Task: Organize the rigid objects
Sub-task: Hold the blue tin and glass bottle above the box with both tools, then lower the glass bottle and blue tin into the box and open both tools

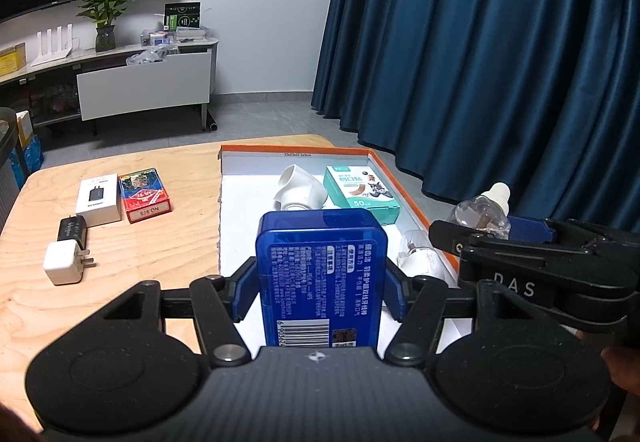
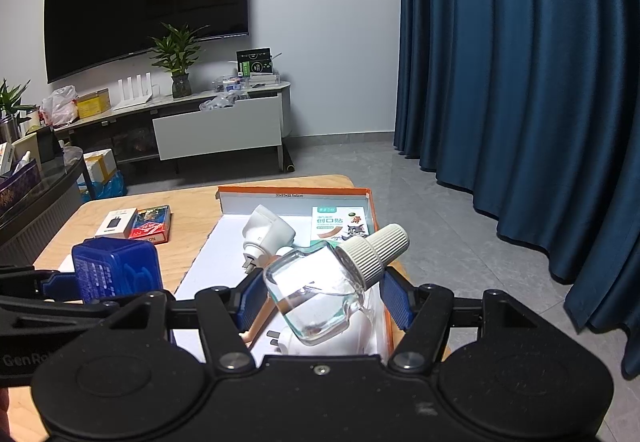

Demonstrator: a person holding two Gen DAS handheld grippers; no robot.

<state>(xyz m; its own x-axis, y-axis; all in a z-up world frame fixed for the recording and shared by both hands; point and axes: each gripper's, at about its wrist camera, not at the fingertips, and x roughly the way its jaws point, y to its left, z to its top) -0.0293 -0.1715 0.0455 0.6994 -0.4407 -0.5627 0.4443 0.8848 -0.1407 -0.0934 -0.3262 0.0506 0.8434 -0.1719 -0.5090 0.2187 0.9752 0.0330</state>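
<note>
My left gripper (image 1: 320, 292) is shut on a blue tin (image 1: 320, 266), label side up, held over the near end of an orange-rimmed white box (image 1: 296, 151). My right gripper (image 2: 324, 298) is shut on a clear glass bottle (image 2: 316, 290) with a ribbed white cap, tilted up to the right above the box's near right corner. The left wrist view shows that bottle (image 1: 482, 214) at the right. The tin (image 2: 116, 266) appears at the left of the right wrist view. Inside the box lie a white plug-in device (image 1: 298, 190), a teal plaster box (image 1: 360, 192) and another white device (image 1: 420, 260).
On the wooden table (image 1: 160, 282), left of the box, lie a white charger box (image 1: 98, 200), a red card pack (image 1: 145, 196), a black adapter (image 1: 72, 232) and a white plug adapter (image 1: 64, 262). Blue curtains hang at the right. A TV cabinet stands behind.
</note>
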